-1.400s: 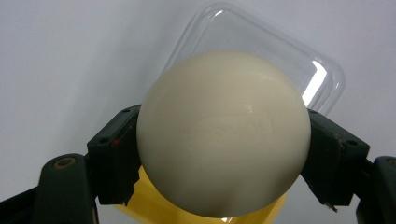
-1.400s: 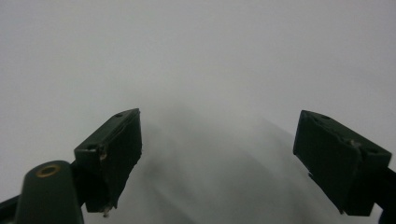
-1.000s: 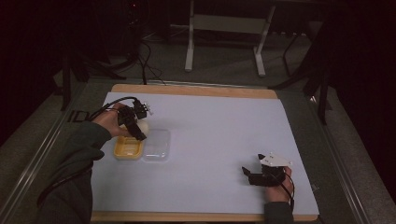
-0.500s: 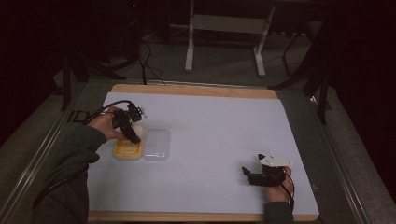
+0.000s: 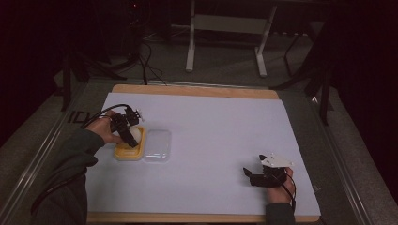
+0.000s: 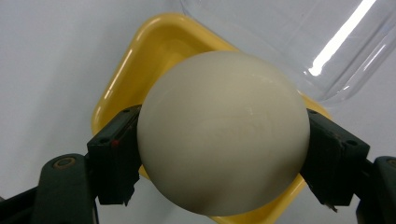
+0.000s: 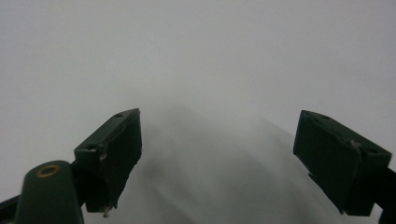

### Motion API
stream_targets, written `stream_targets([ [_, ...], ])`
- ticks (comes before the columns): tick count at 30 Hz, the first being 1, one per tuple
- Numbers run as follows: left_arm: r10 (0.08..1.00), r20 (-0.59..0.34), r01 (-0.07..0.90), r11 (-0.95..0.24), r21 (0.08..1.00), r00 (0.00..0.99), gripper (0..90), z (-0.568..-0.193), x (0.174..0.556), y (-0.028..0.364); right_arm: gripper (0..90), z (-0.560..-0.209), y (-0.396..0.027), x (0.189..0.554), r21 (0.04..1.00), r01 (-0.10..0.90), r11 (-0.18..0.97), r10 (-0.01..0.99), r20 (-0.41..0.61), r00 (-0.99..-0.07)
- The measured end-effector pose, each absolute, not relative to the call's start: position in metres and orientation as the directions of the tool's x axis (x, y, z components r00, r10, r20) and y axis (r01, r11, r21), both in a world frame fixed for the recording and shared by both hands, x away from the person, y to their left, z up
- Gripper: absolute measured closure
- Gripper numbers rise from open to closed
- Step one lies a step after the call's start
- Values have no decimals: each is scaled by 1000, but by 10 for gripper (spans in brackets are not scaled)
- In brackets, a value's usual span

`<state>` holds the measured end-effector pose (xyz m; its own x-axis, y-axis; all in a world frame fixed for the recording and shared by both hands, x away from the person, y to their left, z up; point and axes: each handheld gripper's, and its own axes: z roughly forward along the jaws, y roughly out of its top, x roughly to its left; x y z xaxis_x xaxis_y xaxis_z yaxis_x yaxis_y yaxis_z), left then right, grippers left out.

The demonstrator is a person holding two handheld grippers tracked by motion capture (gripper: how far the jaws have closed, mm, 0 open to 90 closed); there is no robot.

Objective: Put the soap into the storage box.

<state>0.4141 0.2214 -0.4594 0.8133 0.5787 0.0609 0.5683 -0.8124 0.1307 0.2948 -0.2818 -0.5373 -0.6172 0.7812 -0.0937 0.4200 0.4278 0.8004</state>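
Note:
A cream-white ball (image 6: 223, 133) is clamped between the two black jaws of my left gripper (image 6: 219, 158). It hangs just above a small yellow square container (image 6: 135, 70). In the high view the left gripper (image 5: 127, 133) and the ball (image 5: 134, 134) sit over the yellow container (image 5: 126, 152) at the table's left. A clear plastic lid (image 5: 157, 146) lies flat just right of the container, also seen as the clear lid (image 6: 299, 42) in the left gripper view. My right gripper (image 5: 247, 175) rests near the front right, open, nothing between its jaws (image 7: 217, 154).
The table is covered by a pale sheet (image 5: 211, 140) with a wooden edge (image 5: 197, 90) at the back. Metal stand legs (image 5: 225, 42) and cables lie on the floor beyond the table.
My left gripper has come down and toward me with the ball, from beyond the yellow container to right over it. The right gripper has stayed put.

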Motion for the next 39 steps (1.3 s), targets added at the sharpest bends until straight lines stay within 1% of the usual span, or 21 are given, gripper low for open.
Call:
stream_targets([
  [12,597,58,587,-800,123,800,233,-472,416,226,153,-537,-282,295,800,421,427,780,-90,-620],
  [39,593,62,588,-805,78,803,232,-487,419,222,153,-537,-282,295,798,422,430,779,-92,-620],
])
